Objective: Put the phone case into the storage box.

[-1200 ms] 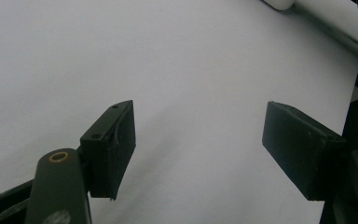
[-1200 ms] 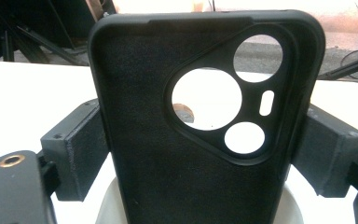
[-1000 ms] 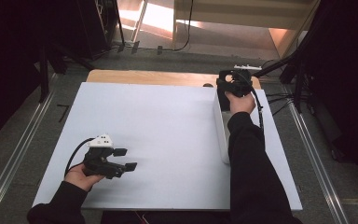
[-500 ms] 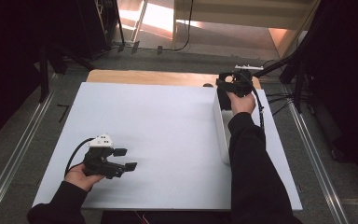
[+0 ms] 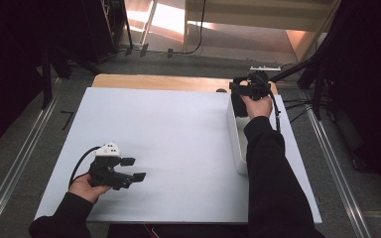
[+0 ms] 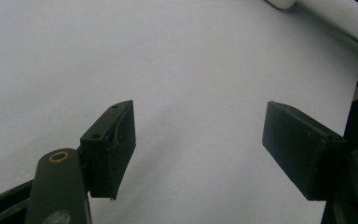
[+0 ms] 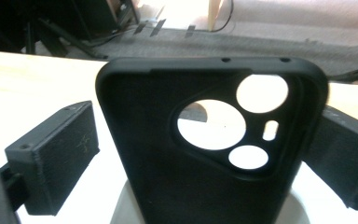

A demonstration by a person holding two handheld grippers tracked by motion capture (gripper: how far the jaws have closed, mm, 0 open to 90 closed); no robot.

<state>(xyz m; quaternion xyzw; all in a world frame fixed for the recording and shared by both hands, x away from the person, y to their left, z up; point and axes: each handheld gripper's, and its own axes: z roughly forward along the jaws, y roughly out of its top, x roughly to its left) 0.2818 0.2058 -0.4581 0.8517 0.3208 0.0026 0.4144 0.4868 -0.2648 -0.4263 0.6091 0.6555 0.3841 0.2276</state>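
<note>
One phone case [image 7: 205,154] (black), one tray [image 5: 237,141]

Grey carpet floor [image 5: 188,62] surrounds the white table [image 5: 168,129]; bright light falls beyond.

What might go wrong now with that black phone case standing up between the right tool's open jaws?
The right tool has just been opening its jaws, so the pads no longer press the black phone case, which stands upright in the white bin. It may tip or slide down unevenly. A jaw could also catch its edge while pulling away. The left tool rests far off, too distant to steady anything.
</note>
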